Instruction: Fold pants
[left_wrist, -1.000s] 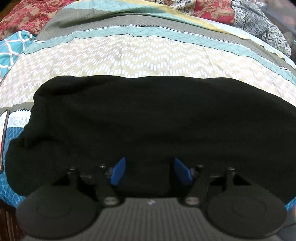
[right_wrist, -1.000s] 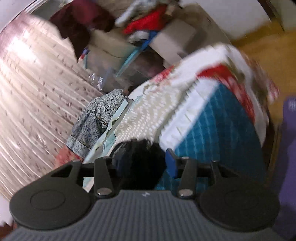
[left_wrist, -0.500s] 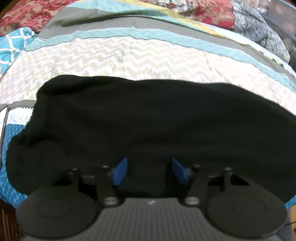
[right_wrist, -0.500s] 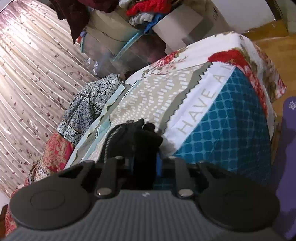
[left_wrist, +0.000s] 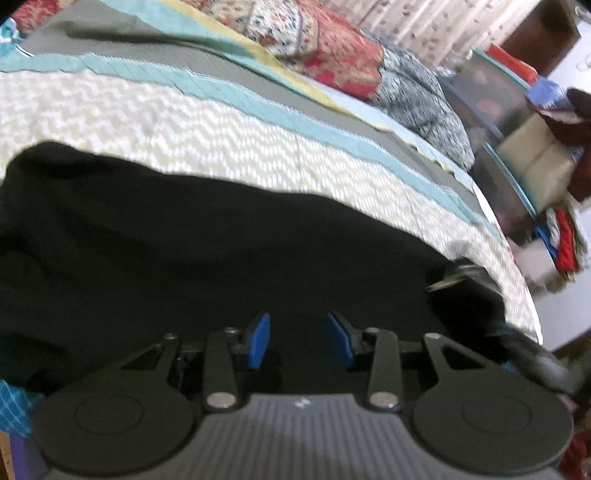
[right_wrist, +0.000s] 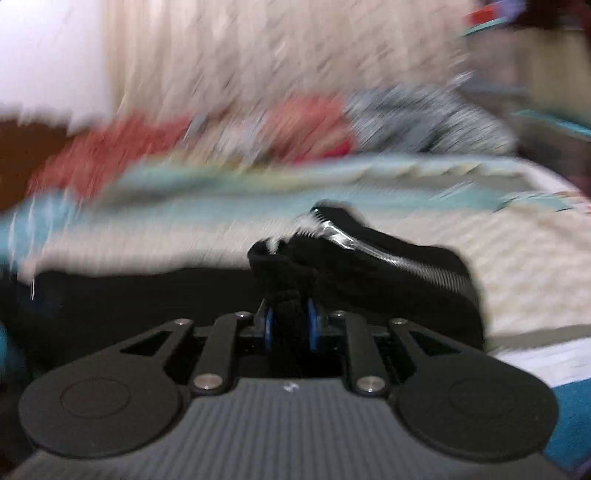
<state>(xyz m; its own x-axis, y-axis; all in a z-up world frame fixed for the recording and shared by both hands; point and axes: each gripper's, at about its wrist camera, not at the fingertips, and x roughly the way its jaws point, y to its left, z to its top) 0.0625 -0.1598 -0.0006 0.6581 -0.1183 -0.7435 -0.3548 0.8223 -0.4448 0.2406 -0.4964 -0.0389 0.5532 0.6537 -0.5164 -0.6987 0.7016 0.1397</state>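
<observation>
Right wrist: bunched black pants (right_wrist: 388, 266), metal zipper (right_wrist: 388, 258)

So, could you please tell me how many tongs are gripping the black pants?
1. The right tongs pinch the black pants near the zipper. The left tongs are closing, pads not visibly pressing on the fabric.

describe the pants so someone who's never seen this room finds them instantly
Start at the bed with the patchwork cover of pale zigzag, teal and grey bands. Along its near edge lies a long black garment, the pants. They are the only plain black thing on the cover, and a silver zipper shows at the end pinched in the right gripper.
</observation>
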